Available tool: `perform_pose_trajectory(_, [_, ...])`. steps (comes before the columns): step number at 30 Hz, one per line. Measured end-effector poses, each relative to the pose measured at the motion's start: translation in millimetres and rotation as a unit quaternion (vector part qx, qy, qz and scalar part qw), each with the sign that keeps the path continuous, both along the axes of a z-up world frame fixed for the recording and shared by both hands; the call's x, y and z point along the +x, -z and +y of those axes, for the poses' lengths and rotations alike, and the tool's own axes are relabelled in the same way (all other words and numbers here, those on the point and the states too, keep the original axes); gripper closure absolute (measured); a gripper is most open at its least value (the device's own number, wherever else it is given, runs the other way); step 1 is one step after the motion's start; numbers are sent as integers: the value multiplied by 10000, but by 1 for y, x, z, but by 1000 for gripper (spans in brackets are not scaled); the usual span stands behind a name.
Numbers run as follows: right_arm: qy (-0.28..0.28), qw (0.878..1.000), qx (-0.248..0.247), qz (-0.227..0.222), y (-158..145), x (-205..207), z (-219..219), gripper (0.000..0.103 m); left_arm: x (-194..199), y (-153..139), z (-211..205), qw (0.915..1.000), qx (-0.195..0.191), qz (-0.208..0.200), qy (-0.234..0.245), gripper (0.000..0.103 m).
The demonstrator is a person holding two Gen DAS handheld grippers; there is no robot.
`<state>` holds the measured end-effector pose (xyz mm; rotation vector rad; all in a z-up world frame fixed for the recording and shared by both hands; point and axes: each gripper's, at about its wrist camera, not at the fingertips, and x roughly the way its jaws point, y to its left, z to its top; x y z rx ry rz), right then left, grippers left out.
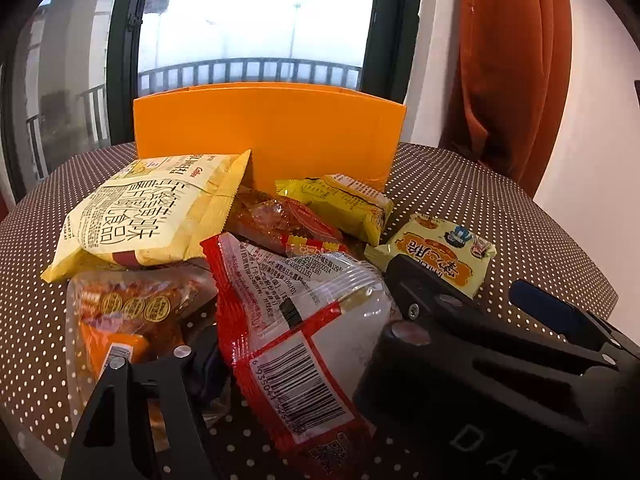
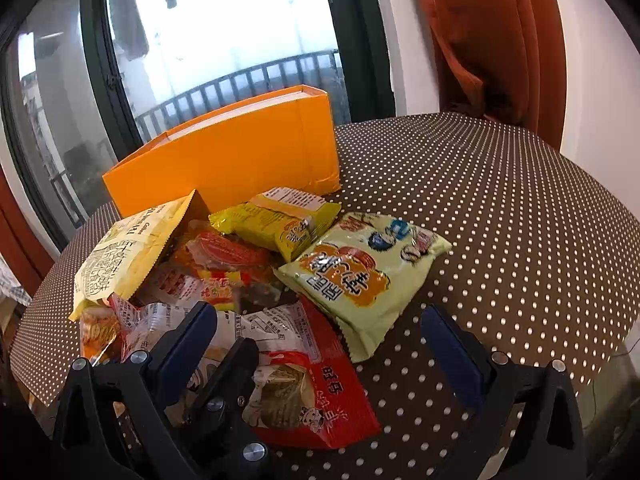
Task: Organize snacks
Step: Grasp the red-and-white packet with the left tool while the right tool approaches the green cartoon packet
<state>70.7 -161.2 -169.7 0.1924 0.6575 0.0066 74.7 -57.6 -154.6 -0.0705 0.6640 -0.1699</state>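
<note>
Six or so snack packets lay heaped on the dotted worktop (image 2: 500, 208), just in front of the orange box (image 1: 264, 136). On the heap's left a pale yellow bag (image 1: 152, 208) sat on top, a yellow packet (image 1: 344, 204) lay nearest the box, and a pale green packet (image 2: 368, 276) lay flat at the right. The box stood upright, its inside hidden from both views. The left hand-held gripper (image 1: 296, 312) had both fingers against the sides of the red-and-white packet (image 1: 304, 380), at the near edge. The right hand-held gripper (image 2: 320, 340) gaped wide, gripping nothing.
</note>
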Motion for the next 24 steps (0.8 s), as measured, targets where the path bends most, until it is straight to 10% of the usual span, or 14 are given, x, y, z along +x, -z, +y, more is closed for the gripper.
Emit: perform_pose_trajectory(24, [492,9982,-160,297,-7,40,-36,0,44,-13,-21,9958,688,-434,-413,39])
